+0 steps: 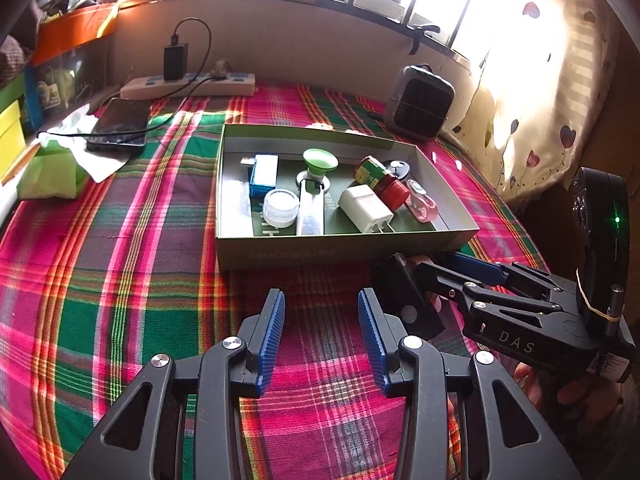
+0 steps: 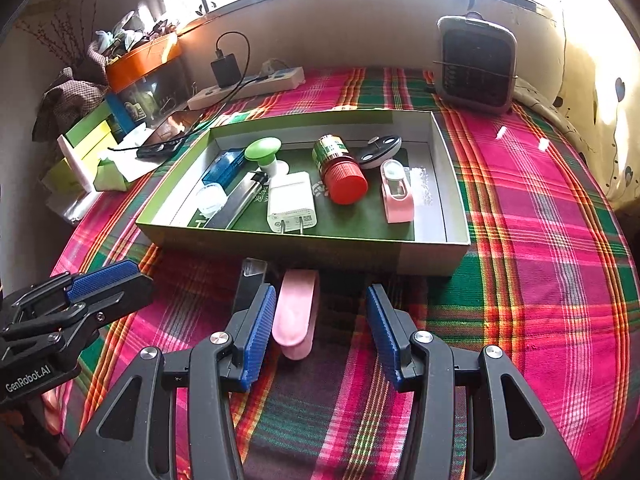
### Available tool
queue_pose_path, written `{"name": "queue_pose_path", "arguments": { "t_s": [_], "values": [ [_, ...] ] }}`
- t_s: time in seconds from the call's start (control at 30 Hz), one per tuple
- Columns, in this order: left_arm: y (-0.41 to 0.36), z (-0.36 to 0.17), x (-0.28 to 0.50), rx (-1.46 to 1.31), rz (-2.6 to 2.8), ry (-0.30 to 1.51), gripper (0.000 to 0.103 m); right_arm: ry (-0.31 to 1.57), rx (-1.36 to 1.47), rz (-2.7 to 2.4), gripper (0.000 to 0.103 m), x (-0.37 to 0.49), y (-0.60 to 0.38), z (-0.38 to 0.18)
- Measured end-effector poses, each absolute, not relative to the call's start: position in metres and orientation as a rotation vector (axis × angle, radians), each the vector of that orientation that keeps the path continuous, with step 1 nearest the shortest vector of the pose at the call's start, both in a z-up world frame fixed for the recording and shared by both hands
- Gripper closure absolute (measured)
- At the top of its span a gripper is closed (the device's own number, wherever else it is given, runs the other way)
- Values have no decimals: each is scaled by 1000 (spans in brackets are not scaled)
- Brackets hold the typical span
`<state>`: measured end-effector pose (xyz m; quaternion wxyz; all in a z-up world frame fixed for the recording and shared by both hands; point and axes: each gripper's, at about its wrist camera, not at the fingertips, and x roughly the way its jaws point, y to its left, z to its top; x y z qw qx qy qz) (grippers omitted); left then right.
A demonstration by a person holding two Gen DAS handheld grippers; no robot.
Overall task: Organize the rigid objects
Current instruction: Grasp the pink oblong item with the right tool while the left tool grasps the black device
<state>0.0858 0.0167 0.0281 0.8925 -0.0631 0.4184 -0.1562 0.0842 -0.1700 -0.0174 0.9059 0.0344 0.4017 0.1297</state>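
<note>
Presently, left wrist view: left gripper (image 1: 322, 338) with jaws parted and nothing between them, over bare plaid cloth (image 1: 120, 280) short of the box's near wall. Box (image 1: 304, 250) holds a blue case (image 1: 264, 174) toward its far left corner, a clear round jar (image 1: 281, 208), a green-capped piece (image 1: 320, 164), a white charger (image 1: 366, 208), a red-capped bottle (image 1: 380, 180) and a pink item (image 1: 422, 202) toward the right wall. Right gripper (image 1: 432, 276) enters from the right, its tips near the box's near right corner; what lies between them is hidden here. Right wrist view: right gripper (image 2: 322, 334), jaws parted, around a pink clip (image 2: 296, 314) lying on the cloth just outside the near wall; the left pad (image 2: 260, 336) sits just beside it, the right pad well clear, so not yet clamped. A dark flat piece (image 2: 250, 288) lies just beside the clip. Judgement: centre the clip between the pads before closing, keep the dark piece out, then lift over the wall into the free right end. Only this view shows the clip; only the first shows the hand (image 1: 560, 392) holding the right gripper.
</note>
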Motion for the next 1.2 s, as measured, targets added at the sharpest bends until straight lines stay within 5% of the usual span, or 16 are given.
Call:
{"name": "queue_pose_path", "arguments": {
  "t_s": [0.6, 0.73, 0.9, 1.2],
  "values": [
    [9, 24, 91, -131, -348, 895, 66, 844, -22, 188, 55, 85, -177, -26],
    [1, 26, 92, -142, -369, 903, 66, 836, -17, 166, 73, 81, -184, -26],
    [-12, 27, 93, -127, -380, 909, 65, 831, 22, 158, 84, 78, -196, -27],
    [-40, 26, 96, -109, -393, 929, 65, 820, 62, 93, 84, 72, -224, -27]
  ]
}}
